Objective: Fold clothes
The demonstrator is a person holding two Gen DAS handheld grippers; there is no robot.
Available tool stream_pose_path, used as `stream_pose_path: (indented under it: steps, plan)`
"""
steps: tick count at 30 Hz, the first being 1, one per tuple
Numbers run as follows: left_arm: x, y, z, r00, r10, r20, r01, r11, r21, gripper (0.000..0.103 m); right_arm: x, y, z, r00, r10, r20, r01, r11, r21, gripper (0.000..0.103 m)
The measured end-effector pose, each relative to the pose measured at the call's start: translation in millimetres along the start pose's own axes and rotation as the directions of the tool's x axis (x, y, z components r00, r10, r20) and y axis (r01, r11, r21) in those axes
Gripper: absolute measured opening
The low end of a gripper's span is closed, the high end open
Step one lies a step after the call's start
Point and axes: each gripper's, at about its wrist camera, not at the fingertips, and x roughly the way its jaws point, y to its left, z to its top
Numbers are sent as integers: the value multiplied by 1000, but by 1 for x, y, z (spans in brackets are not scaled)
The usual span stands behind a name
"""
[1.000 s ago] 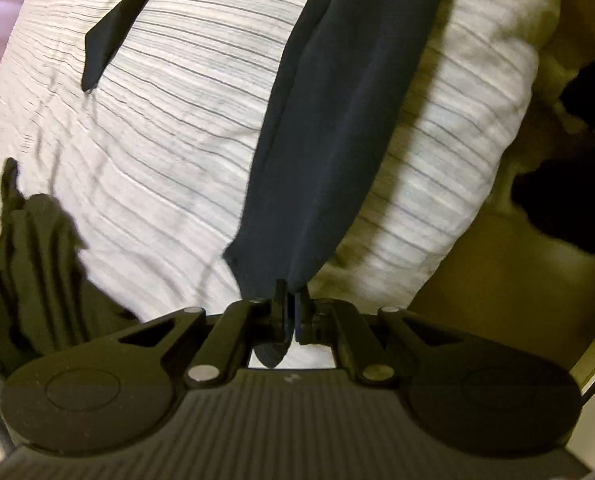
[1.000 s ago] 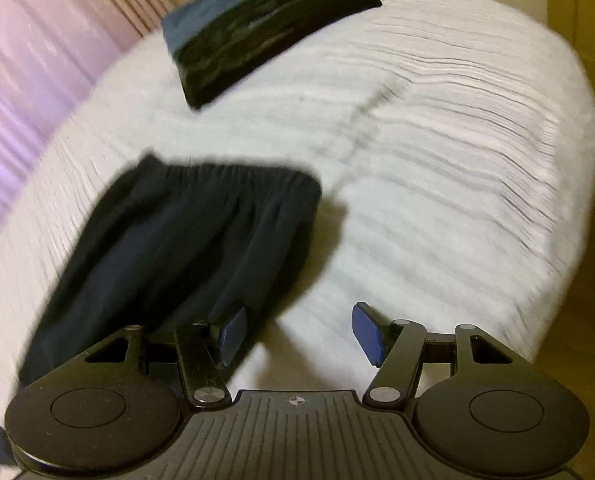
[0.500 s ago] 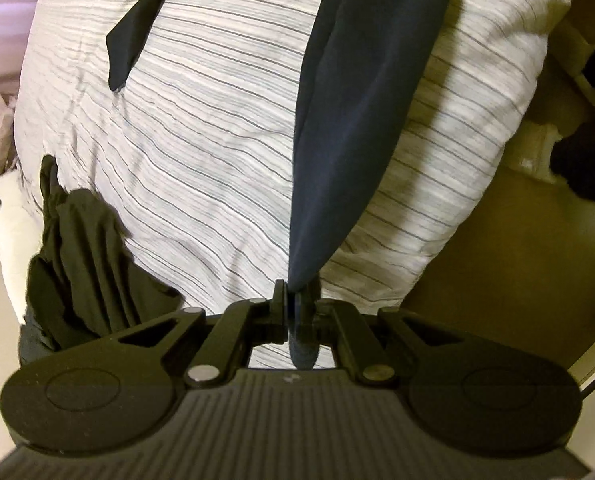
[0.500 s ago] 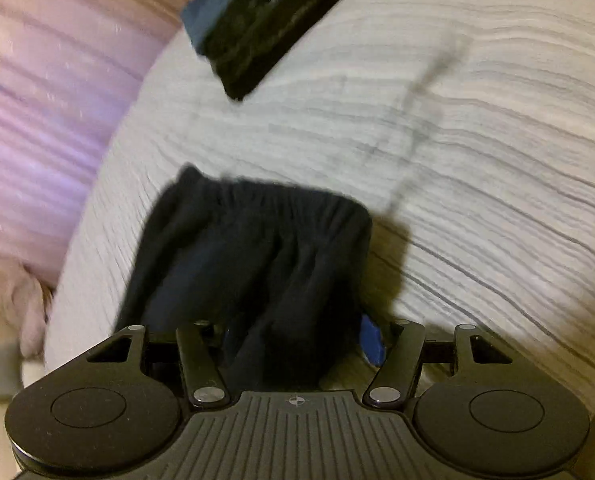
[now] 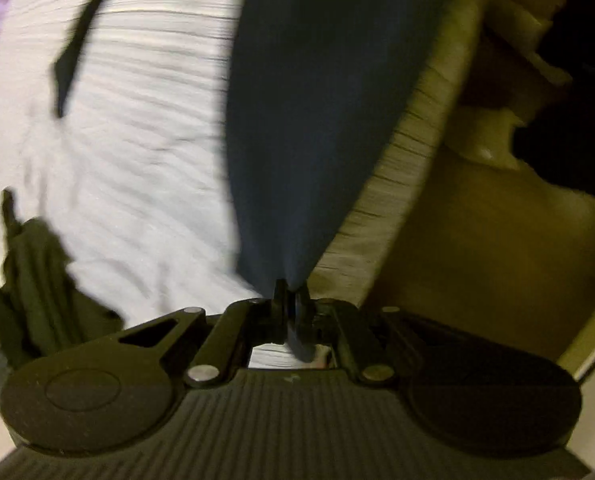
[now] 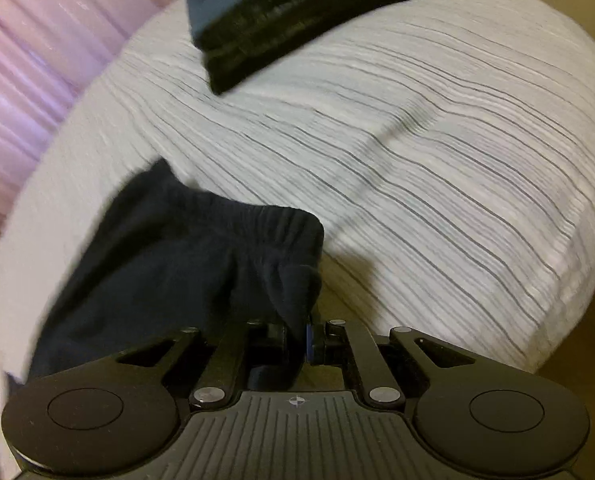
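Note:
Dark navy trousers [image 5: 317, 112] stretch up and away from my left gripper [image 5: 290, 300], which is shut on the end of one leg above the striped white bedspread [image 5: 145, 168]. A second narrow dark strip [image 5: 73, 60] of the garment hangs at the upper left. In the right wrist view my right gripper [image 6: 297, 338] is shut on the corner of the trousers' gathered waistband [image 6: 225, 240], which lies on the bedspread [image 6: 437, 168].
A crumpled dark olive garment [image 5: 37, 288] lies at the bed's left edge. A stack of folded dark clothes [image 6: 297, 20] sits at the far side of the bed. Pink curtains [image 6: 37, 60] hang behind. The floor [image 5: 497, 248] lies right of the bed.
My right gripper was open beside the waistband, moved onto it and has shut on its corner. My left gripper stays shut on the leg and has shifted, blurring the view.

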Motion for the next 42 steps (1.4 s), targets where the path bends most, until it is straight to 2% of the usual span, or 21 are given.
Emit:
stream_pose_path:
  steps: [1, 2, 4, 6, 8, 10, 12, 13, 15, 18, 22, 23, 24, 25, 26, 28, 31, 32, 33, 37, 42]
  plan:
    - [1, -2, -3, 1000, -5, 0, 5, 1000, -10, 4, -2, 2, -2, 999, -35, 3, 35, 999, -14, 19]
    - [2, -3, -6, 1000, -11, -1, 11, 1000, -19, 7, -7, 6, -4, 997, -71, 10, 71, 997, -21, 42]
    - [4, -3, -14, 1000, -29, -2, 29, 998, -50, 13, -20, 17, -9, 991, -132, 29, 134, 990, -45, 58]
    - [1, 5, -25, 998, -58, 13, 59, 991, -124, 21, -35, 33, -16, 982, -179, 52, 184, 979, -90, 58]
    - [-4, 18, -35, 997, -70, 37, 76, 974, -213, 23, -47, 61, -29, 983, -173, 62, 182, 964, -192, 58]
    - [-4, 37, -44, 995, -65, 73, 85, 944, -318, 25, -53, 99, -50, 994, -95, 49, 106, 935, -338, 58]
    - [3, 58, -48, 991, -62, 118, 105, 905, -411, 28, -53, 142, -76, 1000, 14, -4, -15, 867, -499, 58]
    - [9, 67, -48, 988, -61, 139, 116, 894, -432, 29, -46, 167, -93, 995, 76, -69, -102, 805, -585, 58]
    - [24, 83, -43, 982, -61, 177, 135, 888, -441, 29, -31, 217, -127, 962, 166, -216, -271, 637, -721, 58]
    - [50, 95, -31, 973, -83, 215, 161, 912, -377, 33, -8, 287, -181, 912, 186, -367, -409, 310, -859, 58]
    - [67, 102, -28, 957, -148, 248, 225, 921, -318, 35, 30, 333, -232, 902, 66, -426, -419, -103, -902, 58]
    - [69, 103, -28, 952, -166, 255, 243, 920, -306, 32, 38, 337, -238, 903, 34, -427, -414, -187, -891, 58]
    - [72, 104, -29, 947, -184, 263, 260, 919, -295, 21, 47, 341, -244, 904, 4, -428, -412, -264, -872, 58]
    - [74, 106, -29, 942, -202, 269, 278, 918, -283, 17, 58, 344, -247, 905, -32, -424, -411, -325, -852, 58]
    - [76, 107, -29, 936, -220, 276, 296, 916, -272, 11, 67, 343, -248, 909, -54, -414, -404, -362, -840, 58]
    - [81, 110, -30, 923, -256, 289, 330, 911, -248, 5, 81, 348, -252, 906, -85, -415, -412, -408, -815, 58]
    - [70, 124, -41, 926, -231, 298, 311, 915, -258, 5, 90, 363, -249, 879, -134, -457, -470, -403, -785, 56]
    - [64, 133, -46, 928, -213, 307, 302, 912, -278, 5, 91, 366, -246, 870, -148, -470, -487, -393, -780, 24]
    - [60, 141, -50, 927, -200, 318, 298, 907, -298, 5, 89, 371, -244, 867, -153, -475, -495, -387, -778, 10]
    - [55, 161, -46, 930, -144, 337, 264, 901, -343, 5, 83, 384, -235, 874, -105, -474, -478, -350, -805, 10]
    - [76, 156, -37, 944, -149, 293, 248, 908, -338, 5, 95, 383, -240, 880, -81, -468, -470, -296, -832, 10]
